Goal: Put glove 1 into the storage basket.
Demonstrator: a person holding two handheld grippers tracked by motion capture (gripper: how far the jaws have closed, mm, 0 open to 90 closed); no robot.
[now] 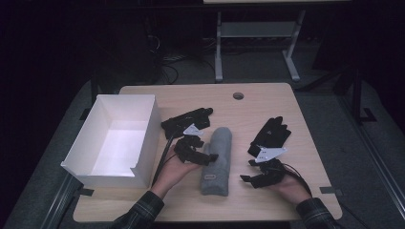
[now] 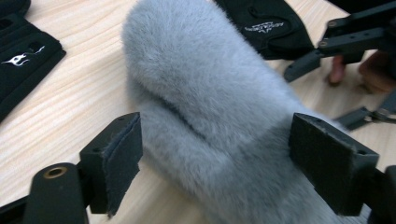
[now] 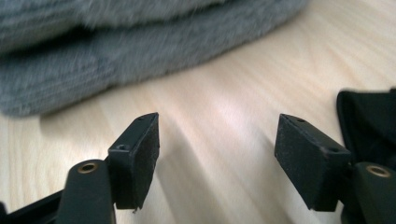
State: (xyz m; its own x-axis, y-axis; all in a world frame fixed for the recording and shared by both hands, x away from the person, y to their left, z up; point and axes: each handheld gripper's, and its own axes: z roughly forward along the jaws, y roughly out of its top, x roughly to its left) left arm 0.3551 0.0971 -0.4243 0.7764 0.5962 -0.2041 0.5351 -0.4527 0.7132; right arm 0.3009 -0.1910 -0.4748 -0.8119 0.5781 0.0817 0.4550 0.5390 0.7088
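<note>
Left gripper [image 2: 215,154] jaws straddle grey mitten [image 2: 210,102]; unpressed.

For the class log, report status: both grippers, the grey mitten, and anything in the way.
Left gripper open, jaws straddling grey mitten, pads clear. Right gripper open over bare table, nothing between jaws. Black gloves flank mitten; white box at left.

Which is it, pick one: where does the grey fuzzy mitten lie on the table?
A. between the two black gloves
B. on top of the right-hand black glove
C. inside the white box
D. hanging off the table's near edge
A: in the high view the grey mitten lies flat on the table, one black glove to its left, the other black glove to its right, the white box apart.
</note>
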